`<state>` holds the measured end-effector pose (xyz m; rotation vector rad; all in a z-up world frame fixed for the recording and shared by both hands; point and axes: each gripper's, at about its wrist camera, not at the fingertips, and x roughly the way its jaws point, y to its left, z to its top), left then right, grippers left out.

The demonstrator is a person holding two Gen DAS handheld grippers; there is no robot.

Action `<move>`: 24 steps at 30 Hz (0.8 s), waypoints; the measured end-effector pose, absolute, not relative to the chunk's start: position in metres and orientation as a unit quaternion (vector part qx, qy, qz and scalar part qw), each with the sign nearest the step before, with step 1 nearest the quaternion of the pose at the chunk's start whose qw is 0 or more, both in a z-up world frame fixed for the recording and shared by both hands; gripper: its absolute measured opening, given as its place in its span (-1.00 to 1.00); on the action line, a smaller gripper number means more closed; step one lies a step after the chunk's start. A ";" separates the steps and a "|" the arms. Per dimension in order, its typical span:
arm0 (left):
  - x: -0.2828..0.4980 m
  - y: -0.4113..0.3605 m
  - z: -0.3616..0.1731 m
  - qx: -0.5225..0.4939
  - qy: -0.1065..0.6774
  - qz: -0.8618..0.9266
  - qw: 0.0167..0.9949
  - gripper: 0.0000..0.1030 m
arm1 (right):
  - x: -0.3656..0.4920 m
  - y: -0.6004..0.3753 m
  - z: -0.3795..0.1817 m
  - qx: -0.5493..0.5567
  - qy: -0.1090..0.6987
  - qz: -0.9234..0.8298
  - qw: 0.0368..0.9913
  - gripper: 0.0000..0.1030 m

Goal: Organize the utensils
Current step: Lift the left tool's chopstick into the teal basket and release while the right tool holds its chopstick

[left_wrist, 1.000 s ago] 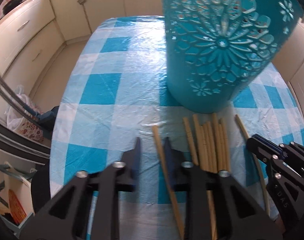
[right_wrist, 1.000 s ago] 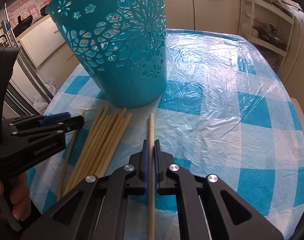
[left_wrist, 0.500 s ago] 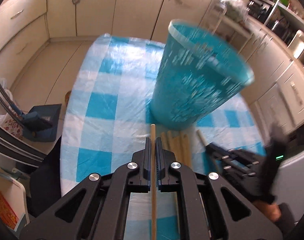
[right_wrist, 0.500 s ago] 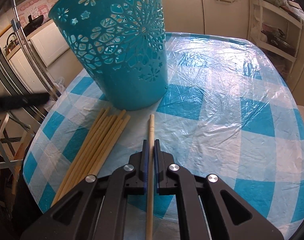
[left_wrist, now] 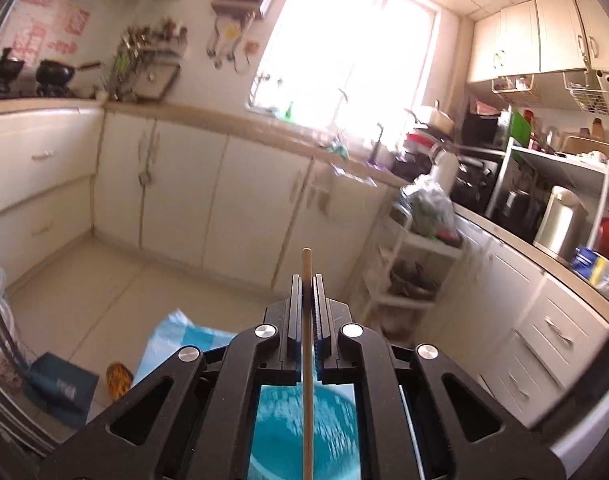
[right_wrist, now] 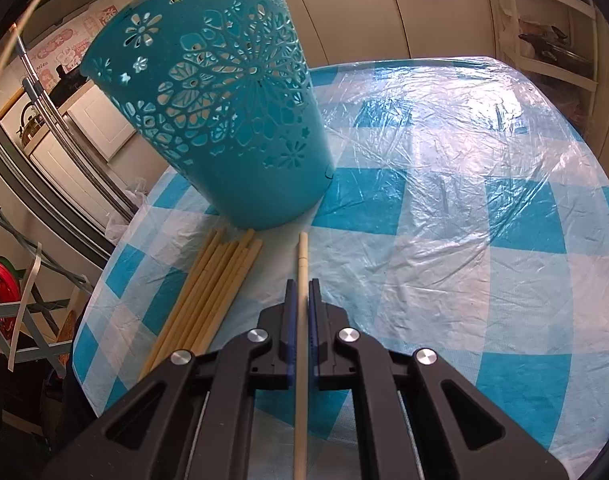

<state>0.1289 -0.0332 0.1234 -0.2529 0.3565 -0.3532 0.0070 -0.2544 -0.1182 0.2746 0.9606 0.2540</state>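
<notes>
Left tongs (left_wrist: 308,294) gripped a chopstick (left_wrist: 306,360) above the basket (left_wrist: 288,432), while right tongs (right_wrist: 302,300) clamped another stick (right_wrist: 302,264) on the tabletop (right_wrist: 444,240)

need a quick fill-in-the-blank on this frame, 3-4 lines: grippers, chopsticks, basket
1. Each gripper, left gripper and right gripper, is shut on a single ____.
2. The loose chopsticks lie in a bundle on the checked ____.
3. The cut-out basket is coloured ____.
4. In the left wrist view, the basket's open mouth shows ____ the left gripper.

Missing words: chopstick; tablecloth; teal; below
</notes>
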 end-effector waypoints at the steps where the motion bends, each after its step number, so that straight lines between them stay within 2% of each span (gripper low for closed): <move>1: 0.137 -0.039 0.120 -0.127 0.163 -0.171 0.963 -0.91 | 0.007 -0.254 -0.119 0.132 0.459 0.122 0.870 -0.88; 8: 0.163 -0.066 0.090 -0.098 0.174 -0.137 0.970 -0.91 | 0.006 -0.255 -0.120 0.136 0.458 0.123 0.870 -0.88; 20: 0.146 -0.070 0.047 -0.024 0.226 -0.130 0.965 -0.88 | 0.007 -0.254 -0.119 0.128 0.461 0.125 0.869 -0.82; 22: 0.143 -0.066 0.045 -0.016 0.239 -0.125 0.963 -0.71 | 0.007 -0.252 -0.119 0.123 0.465 0.122 0.868 -0.81; 24: 0.138 -0.057 0.045 -0.017 0.246 -0.113 0.962 -0.26 | 0.006 -0.249 -0.117 0.109 0.471 0.117 0.868 -0.81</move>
